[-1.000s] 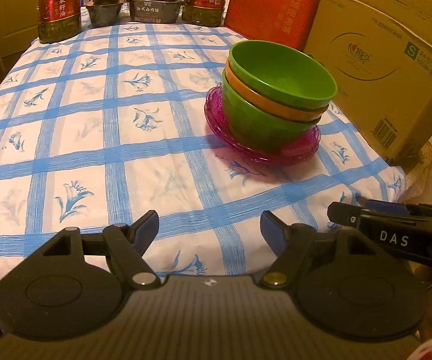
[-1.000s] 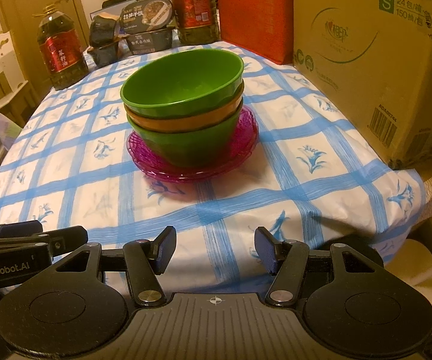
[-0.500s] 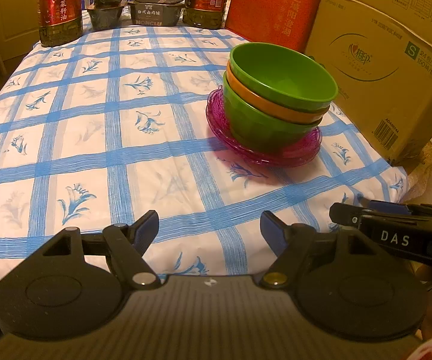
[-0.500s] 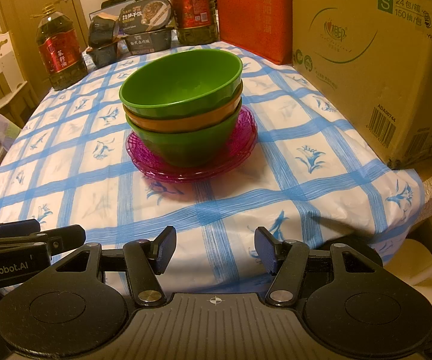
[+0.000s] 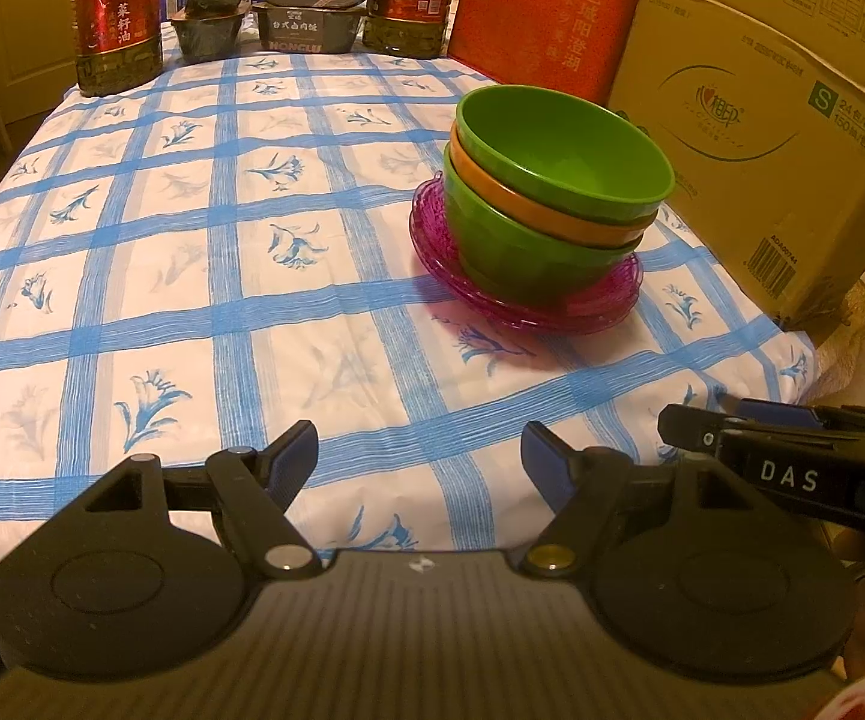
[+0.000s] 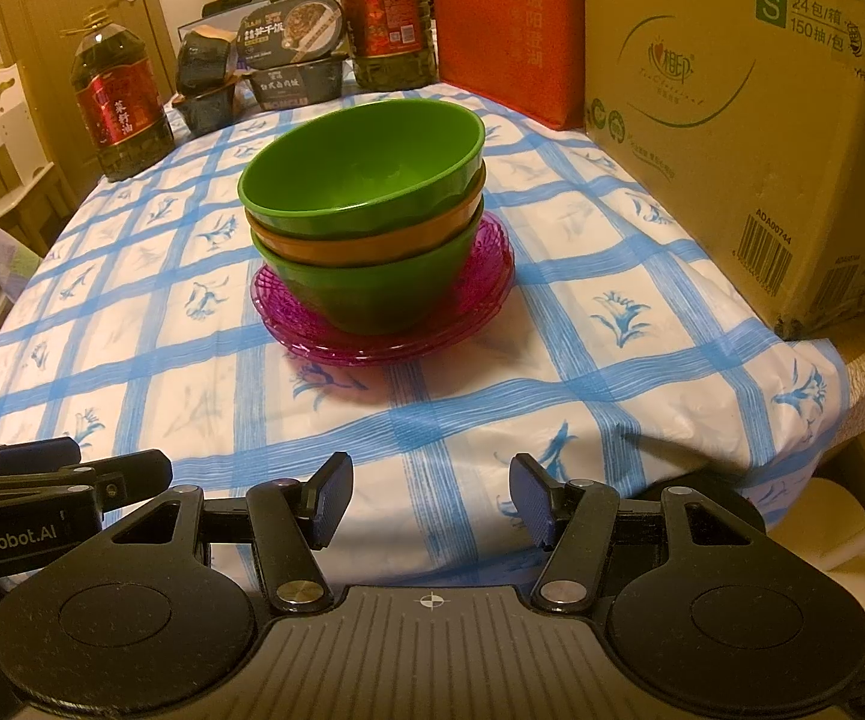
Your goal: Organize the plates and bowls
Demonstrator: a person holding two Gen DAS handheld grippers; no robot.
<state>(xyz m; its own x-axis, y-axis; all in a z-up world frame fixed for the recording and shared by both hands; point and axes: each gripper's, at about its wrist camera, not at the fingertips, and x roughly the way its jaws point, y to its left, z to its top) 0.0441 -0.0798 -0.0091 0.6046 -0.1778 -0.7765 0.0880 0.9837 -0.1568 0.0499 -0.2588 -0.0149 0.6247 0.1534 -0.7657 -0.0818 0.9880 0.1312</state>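
Left gripper [image 5: 419, 450] and right gripper [image 6: 430, 501]: both jaws wide apart, nothing between them, parked over the near table edge. No change from a second ago; the stack hasn't shifted. Three nested bowls [image 6: 366, 222] sit on the pink plates [image 6: 384, 324] mid-table, well apart from both grippers. Stacking looks complete, or the hands are idle.

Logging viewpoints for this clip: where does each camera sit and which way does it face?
Left wrist: on the left claw, angled down across the table at the bowl stack; right claw at right edge.
Right wrist: on the right claw, facing the bowl stack; left claw at left edge.
Shared: bowls, pink plates, cardboard box.
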